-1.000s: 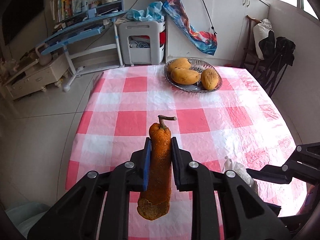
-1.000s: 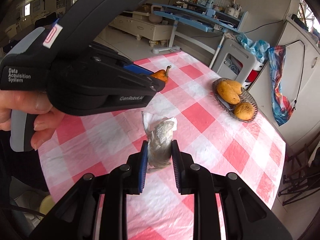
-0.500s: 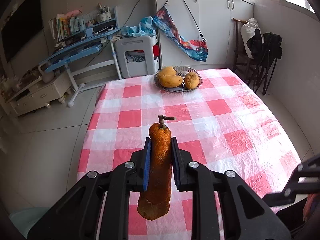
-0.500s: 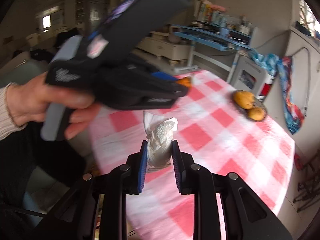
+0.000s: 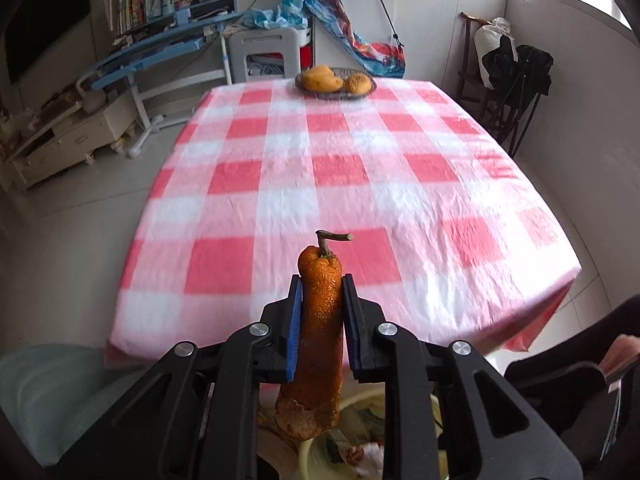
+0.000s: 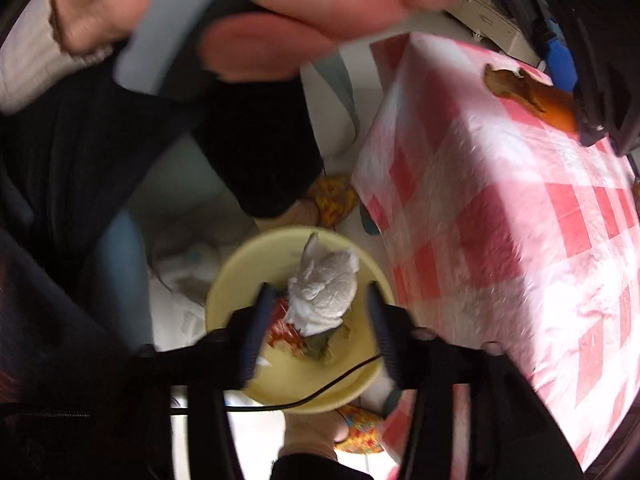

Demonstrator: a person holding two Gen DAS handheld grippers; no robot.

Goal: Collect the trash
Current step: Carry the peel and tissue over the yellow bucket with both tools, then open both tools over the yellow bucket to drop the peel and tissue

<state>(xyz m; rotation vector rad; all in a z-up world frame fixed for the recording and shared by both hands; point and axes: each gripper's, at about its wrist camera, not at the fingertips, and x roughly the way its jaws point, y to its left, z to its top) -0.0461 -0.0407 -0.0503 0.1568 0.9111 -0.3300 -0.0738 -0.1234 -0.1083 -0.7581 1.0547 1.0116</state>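
Below the tabletop edge: yellow bin, contents blurred. Right gripper fingers just spread; crumpled tissue loose between them, over bin. Left gripper fingers clamp orange peel; its lower end overlaps the partly hidden bin.

The tablecloth is checked in pink-red and white. The peel is orange with a brown stem, between blue pads on a black gripper. The bin is pale yellow; the tissue is white.
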